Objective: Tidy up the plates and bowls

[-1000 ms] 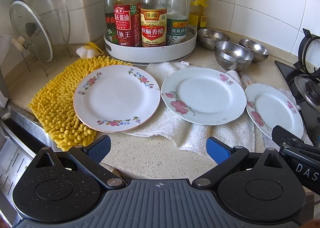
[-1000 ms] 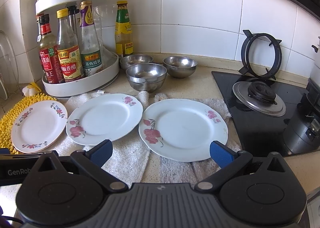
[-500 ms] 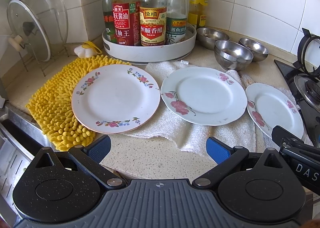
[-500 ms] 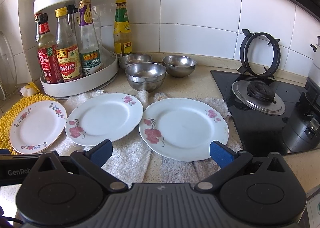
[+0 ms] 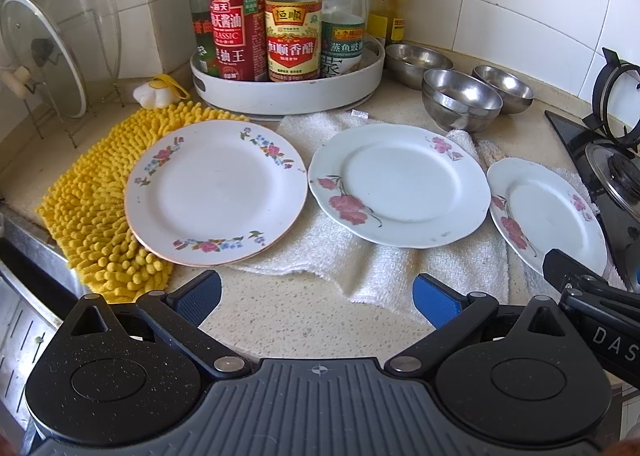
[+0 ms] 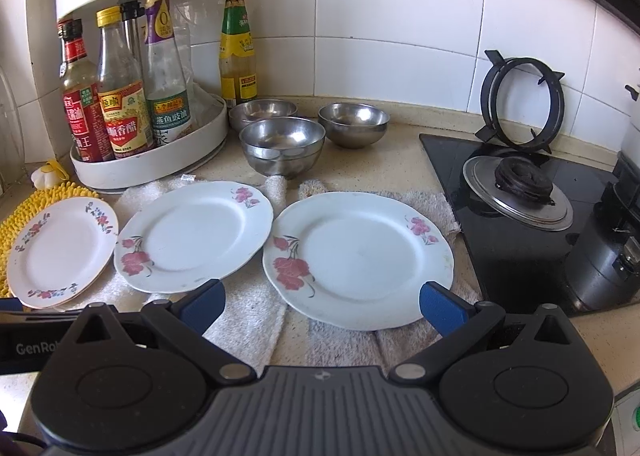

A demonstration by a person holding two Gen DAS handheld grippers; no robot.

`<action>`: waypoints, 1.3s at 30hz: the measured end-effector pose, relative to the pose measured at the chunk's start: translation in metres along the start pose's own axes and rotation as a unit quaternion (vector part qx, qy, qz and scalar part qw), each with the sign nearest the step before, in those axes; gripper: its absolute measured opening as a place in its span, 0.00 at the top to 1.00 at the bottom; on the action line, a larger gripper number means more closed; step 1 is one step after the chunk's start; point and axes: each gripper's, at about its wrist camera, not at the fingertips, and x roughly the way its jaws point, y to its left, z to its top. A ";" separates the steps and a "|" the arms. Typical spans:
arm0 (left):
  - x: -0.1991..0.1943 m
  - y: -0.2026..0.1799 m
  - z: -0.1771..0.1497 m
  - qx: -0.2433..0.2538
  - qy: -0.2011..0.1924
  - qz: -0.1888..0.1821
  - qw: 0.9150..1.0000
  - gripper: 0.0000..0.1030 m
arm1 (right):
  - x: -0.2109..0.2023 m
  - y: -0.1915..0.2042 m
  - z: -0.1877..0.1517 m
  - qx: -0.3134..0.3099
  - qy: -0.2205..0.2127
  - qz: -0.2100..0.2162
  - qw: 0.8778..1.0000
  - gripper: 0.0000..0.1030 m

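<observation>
The left gripper [image 5: 316,298] is black with blue pads [image 5: 434,300]. Its fingers are spread wide and hold nothing. It hangs over the speckled stone counter [image 5: 288,320], near the front edge. The right gripper [image 6: 322,302] looks the same, also spread wide and empty, just over the near rim of the right plate [image 6: 358,260].

Three round, smooth plates lie in a row. The left plate [image 5: 216,192] has small flowers around the rim and rests partly on a fuzzy yellow mat [image 5: 92,216]. The middle plate [image 5: 400,184] and the right plate have wavy rims and big pink flowers. Both sit on a soft white towel [image 5: 360,268].

Behind them stand three shiny metal bowls [image 5: 462,100], close together. Beside the bowls, a round white tray [image 5: 288,96] holds tall glass bottles [image 5: 294,36]. One red label reads "CLASSIC". The rest of the writing is Chinese. A clear glass lid [image 5: 44,56] stands in a wire rack at the far left. A black stove [image 6: 520,216] is on the right.

"DAS" shows on the right gripper in the left view, and "GenRo" on the left gripper in the right view.

Since a second ago, both cameras have moved a little closer to the plates. The plates and bowls have not moved.
</observation>
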 end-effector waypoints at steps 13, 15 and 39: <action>0.027 -0.035 0.006 0.023 0.030 -0.031 0.999 0.00 | 0.034 -0.051 0.010 0.003 0.023 -0.018 1.000 0.00; 0.033 -0.043 0.005 0.028 0.038 -0.047 0.998 0.00 | 0.042 -0.067 0.010 0.010 0.029 -0.031 0.999 0.00; 0.087 -0.128 0.044 0.016 0.087 -0.247 0.965 0.05 | 0.153 -0.139 0.058 -0.002 0.118 0.152 0.981 0.19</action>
